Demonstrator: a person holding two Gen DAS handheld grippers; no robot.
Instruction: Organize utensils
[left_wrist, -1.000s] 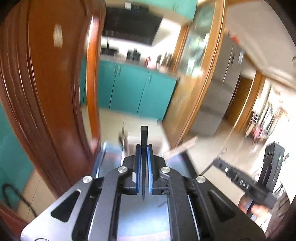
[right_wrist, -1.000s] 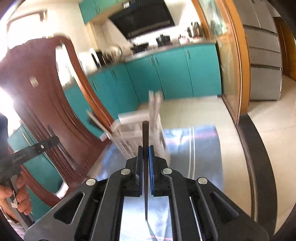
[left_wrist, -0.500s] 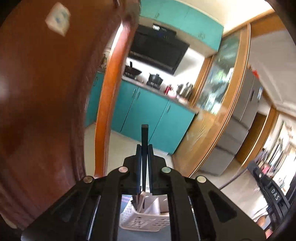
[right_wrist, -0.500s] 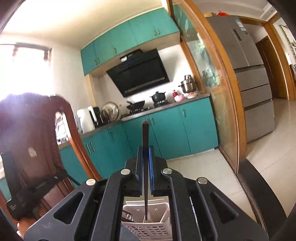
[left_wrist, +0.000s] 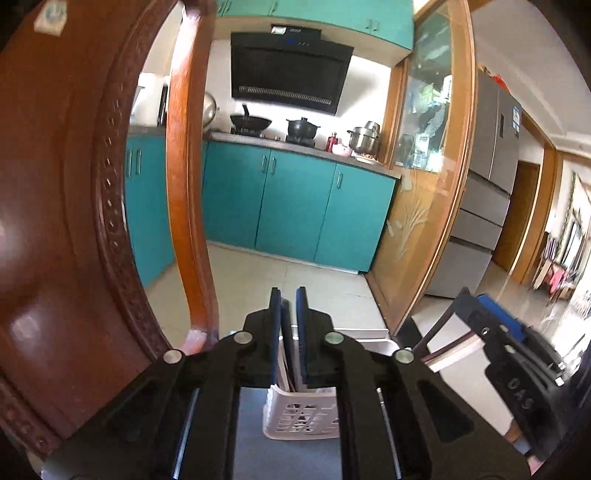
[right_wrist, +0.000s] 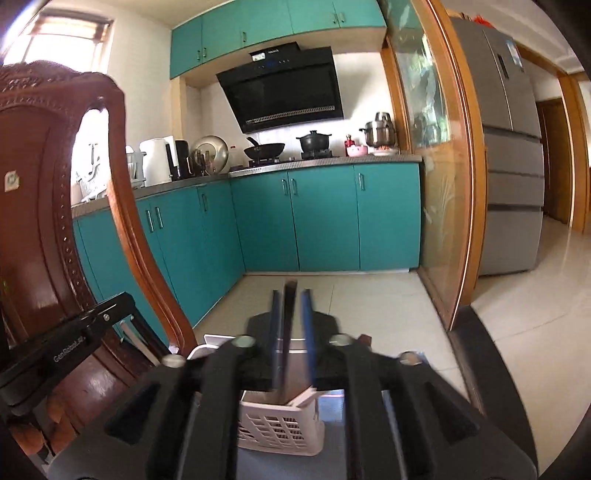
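- Utensil, left: a dark, flat handle (left_wrist: 287, 343) stands between the blue pads of our left gripper (left_wrist: 287, 295). The jaws are spread slightly, with a gap on the right side. We cannot tell if the left pad touches it.
- Utensil, right: a second dark handle (right_wrist: 289, 314) stands tilted between the pads of our right gripper (right_wrist: 291, 293). The jaws are parted and the view is motion-blurred. The handle lies close to the left pad, clear of the right.
- Holder: a white slotted basket (left_wrist: 301, 419) sits on the near table, directly below both grippers. The lower ends of both handles drop into it. A divider (right_wrist: 304, 398) shows in the right wrist view.
- Step in hand, as we judge it: releasing both utensils into the basket. To do it well, we would open wider, let each handle settle against the wall or divider, then lift straight up so no pad drags a handle out.
- Writing: "GenRobot" reads on the left gripper's body (right_wrist: 70, 345) in the right wrist view. Characters like "0A8" show on the right gripper's body (left_wrist: 521, 395) in the left wrist view.
- Surroundings: carved wooden chair back (left_wrist: 55, 221) at left; teal cabinets (right_wrist: 325, 218) and black range hood (right_wrist: 284, 88) far; grey refrigerator (right_wrist: 506, 166) at right. Its door stickers are unreadable.
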